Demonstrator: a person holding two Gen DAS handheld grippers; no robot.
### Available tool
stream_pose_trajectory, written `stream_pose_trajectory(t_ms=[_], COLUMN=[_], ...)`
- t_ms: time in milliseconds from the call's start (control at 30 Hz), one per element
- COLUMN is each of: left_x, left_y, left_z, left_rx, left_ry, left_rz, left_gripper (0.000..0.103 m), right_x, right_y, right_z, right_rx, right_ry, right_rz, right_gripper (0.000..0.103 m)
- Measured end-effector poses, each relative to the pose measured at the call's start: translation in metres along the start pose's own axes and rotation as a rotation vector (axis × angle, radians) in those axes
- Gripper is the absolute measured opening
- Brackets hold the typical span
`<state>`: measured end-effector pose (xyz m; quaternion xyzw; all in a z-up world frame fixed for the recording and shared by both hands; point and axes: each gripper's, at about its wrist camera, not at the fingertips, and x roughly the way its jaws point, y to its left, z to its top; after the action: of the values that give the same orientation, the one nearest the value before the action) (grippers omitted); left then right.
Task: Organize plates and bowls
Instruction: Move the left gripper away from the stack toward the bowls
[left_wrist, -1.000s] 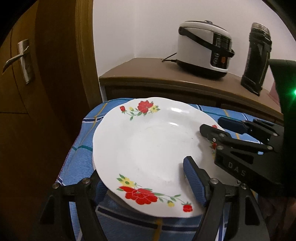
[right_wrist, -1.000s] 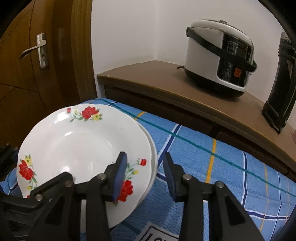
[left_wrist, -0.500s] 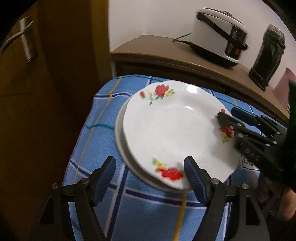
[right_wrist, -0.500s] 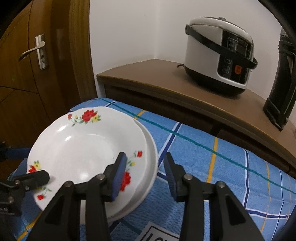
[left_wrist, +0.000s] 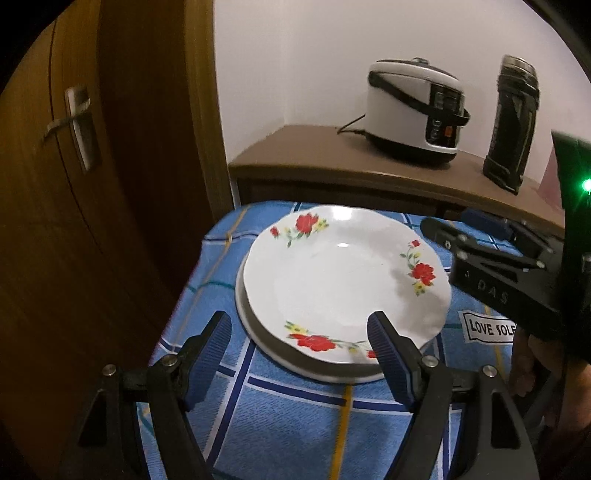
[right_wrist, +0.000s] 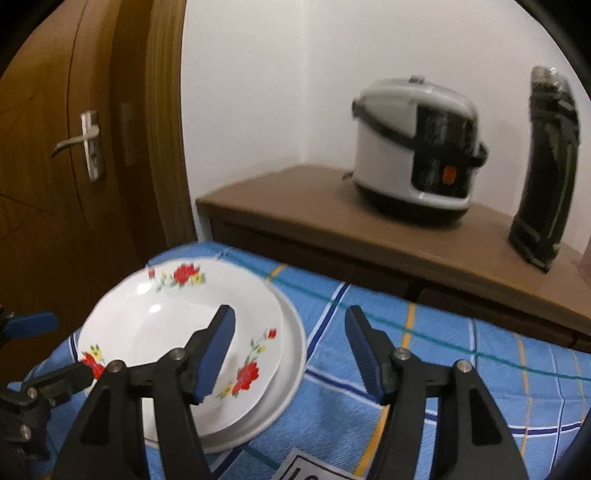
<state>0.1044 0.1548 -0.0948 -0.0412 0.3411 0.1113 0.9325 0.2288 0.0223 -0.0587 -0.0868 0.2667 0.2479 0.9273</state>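
White glazed china with red flowers, the scalloped floral plate (left_wrist: 343, 280) sits nested on a plain white plate (left_wrist: 295, 363) on the blue checked cloth of the bench (left_wrist: 288, 417), probably to make one tidy stack. The left hand-held gripper (left_wrist: 299, 354) hangs with jaws spread and empty, the stack's near rim between them but untouched. The right hand-held gripper (right_wrist: 290, 350) is opening, holding nothing. The left view shows the "LOVE" label; the right view, somewhat blurred, shows the under-plate's right rim and more bare cloth.
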Motion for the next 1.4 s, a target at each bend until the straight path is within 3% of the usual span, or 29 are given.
stream_pose_trajectory(t_ms=[167, 300, 567, 733, 1000, 1200, 1400], left_x=[-0.008, -0.016, -0.034, -0.043, -0.062, -0.084, -0.091], left_y=[-0.014, -0.024, -0.057, -0.083, -0.142, -0.187, -0.218], left_z=[0.001, -0.001, 0.003, 0.002, -0.014, -0.027, -0.037], left_rx=[0.056, 0.061, 0.092, 0.108, 0.127, 0.206, 0.261], left_ry=[-0.010, -0.015, -0.034, -0.039, -0.036, -0.051, -0.029], left_rz=[0.000, -0.020, -0.086, -0.147, -0.318, -0.430, -0.495], left_gripper=[0.078, 0.078, 0.078, 0.078, 0.078, 0.078, 0.078], right_x=[-0.029, -0.067, -0.153, -0.197, -0.267, -0.293, -0.296], right_y=[-0.002, -0.006, -0.016, -0.031, -0.076, -0.124, -0.149], right_z=[0.006, 0.005, -0.018, -0.036, -0.072, -0.109, -0.137], right_rx=[0.007, -0.014, -0.002, 0.024, 0.120, 0.238, 0.286], right_ry=[0.003, -0.004, -0.046, -0.066, -0.092, -0.029, 0.041], right_rz=[-0.077, -0.132, -0.137, -0.151, -0.249, -0.365, -0.413], right_gripper=[0.063, 0.069, 0.073, 0.073, 0.073, 0.073, 0.070])
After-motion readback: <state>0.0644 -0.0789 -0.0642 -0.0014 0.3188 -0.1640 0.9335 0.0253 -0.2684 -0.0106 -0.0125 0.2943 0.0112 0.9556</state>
